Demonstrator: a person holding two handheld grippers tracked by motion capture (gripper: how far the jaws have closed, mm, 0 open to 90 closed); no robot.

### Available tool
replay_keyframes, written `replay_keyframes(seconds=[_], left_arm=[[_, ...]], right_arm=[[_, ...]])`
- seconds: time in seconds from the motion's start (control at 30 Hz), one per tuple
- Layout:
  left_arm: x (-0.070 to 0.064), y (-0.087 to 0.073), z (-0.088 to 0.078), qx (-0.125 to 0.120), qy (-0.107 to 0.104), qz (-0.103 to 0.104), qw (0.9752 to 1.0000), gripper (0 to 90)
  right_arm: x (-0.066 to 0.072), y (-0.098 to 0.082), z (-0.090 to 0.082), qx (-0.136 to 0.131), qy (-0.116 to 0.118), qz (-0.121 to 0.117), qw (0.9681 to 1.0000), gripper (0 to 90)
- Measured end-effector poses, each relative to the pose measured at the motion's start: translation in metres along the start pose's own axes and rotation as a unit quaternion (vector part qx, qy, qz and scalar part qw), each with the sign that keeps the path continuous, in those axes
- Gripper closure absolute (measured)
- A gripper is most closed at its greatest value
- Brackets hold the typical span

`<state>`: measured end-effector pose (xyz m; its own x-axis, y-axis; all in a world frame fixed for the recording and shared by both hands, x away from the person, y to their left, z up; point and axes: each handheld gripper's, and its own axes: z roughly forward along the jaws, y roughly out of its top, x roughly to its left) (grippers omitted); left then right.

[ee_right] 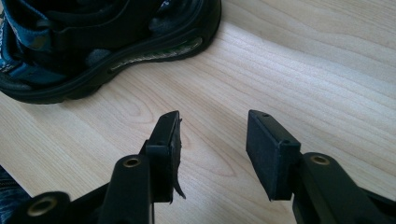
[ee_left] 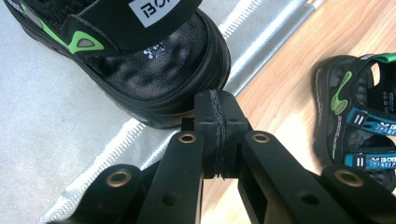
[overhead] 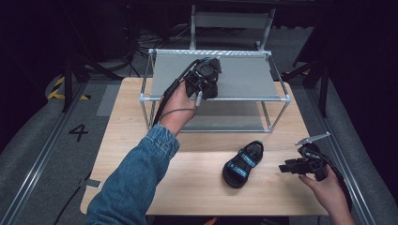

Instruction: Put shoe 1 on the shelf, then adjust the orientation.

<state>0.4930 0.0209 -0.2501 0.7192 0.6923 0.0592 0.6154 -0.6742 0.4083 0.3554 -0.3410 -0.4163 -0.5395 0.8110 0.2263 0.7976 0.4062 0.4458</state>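
While one sandal with green trim already sits on the top shelf of the rack, its mate, the sandal with blue straps, lies on the wooden worktop, so by my reading the job of shelving the pair is about half done.

In the left gripper view, the left gripper has its fingers pressed flat together with nothing between them. The green-trimmed sandal's rounded end lies just beyond their tips, very near but apparently not pinched; whether the tips brush its sole I cannot tell. It rests on the grey shelf cloth close to the front rail, with the sole down. From above, the left hand reaches over the rack's front rail to that spot.

The right gripper hangs low over bare wood with its fingers spread fairly wide and empty. The blue-strapped sandal lies ahead of and to the left of them in the right gripper view, near but apart, with its sole on the wood. From above, the right hand sits beside that sandal at the near right of the worktop.

What is left, as I judge it, is to grasp the blue-strapped sandal and carry it to the rack.

As for what holds what: the top shelf carries the one sandal, and the visible part of the lower shelf looks bare.
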Motion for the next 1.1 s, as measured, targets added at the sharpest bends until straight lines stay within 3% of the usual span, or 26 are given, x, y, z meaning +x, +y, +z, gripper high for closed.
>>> replay_keyframes(seconds=[0.13, 0.2, 0.23, 0.27, 0.33, 0.4, 0.5, 0.67, 0.77, 0.93, 1.1], left_arm=[[0.003, 0.000, 0.002, -0.004, -0.006, -0.005, 1.0000, 88.2], [0.004, 0.000, 0.001, -0.007, -0.020, -0.008, 0.9997, 82.8], [0.003, -0.001, 0.001, -0.010, -0.025, -0.006, 0.9996, 74.7], [0.002, -0.002, 0.000, -0.014, -0.024, -0.005, 0.9996, 74.7], [-0.003, -0.005, -0.004, -0.019, -0.014, 0.002, 0.9997, 66.4], [-0.007, -0.010, -0.011, -0.032, -0.030, 0.011, 0.9990, 62.2], [-0.013, -0.019, -0.020, -0.034, -0.023, 0.025, 0.9988, 58.3], [-0.020, -0.039, -0.034, -0.032, -0.026, 0.037, 0.9985, 54.1], [-0.024, -0.056, -0.038, -0.036, -0.039, 0.047, 0.9975, 52.1], [-0.030, -0.084, -0.034, -0.026, -0.049, 0.055, 0.9969, 50.1], [-0.038, -0.113, -0.024, -0.029, -0.036, 0.053, 0.9975, 47.1]], right_arm=[[0.001, 0.000, 0.000, 0.000, 0.000, 0.000, 1.0000, 55.2], [0.001, 0.001, 0.000, 0.000, 0.000, -0.001, 1.0000, 55.2], [0.002, 0.001, 0.000, 0.000, 0.000, -0.001, 1.0000, 55.2], [0.002, 0.001, 0.000, 0.000, 0.000, -0.001, 1.0000, 55.2], [0.003, 0.002, 0.000, 0.000, 0.000, -0.003, 1.0000, 55.1], [0.004, 0.002, 0.000, 0.001, -0.001, -0.002, 1.0000, 55.0], [0.004, 0.002, 0.000, 0.001, -0.001, -0.005, 1.0000, 54.9], [0.007, 0.006, 0.002, 0.002, 0.001, -0.009, 1.0000, 54.5], [0.010, 0.010, 0.001, 0.000, 0.000, -0.014, 0.9999, 54.5], [0.016, 0.018, -0.002, -0.005, -0.001, -0.024, 0.9997, 54.5], [0.026, 0.031, -0.006, -0.005, -0.002, -0.041, 0.9992, 54.4]])
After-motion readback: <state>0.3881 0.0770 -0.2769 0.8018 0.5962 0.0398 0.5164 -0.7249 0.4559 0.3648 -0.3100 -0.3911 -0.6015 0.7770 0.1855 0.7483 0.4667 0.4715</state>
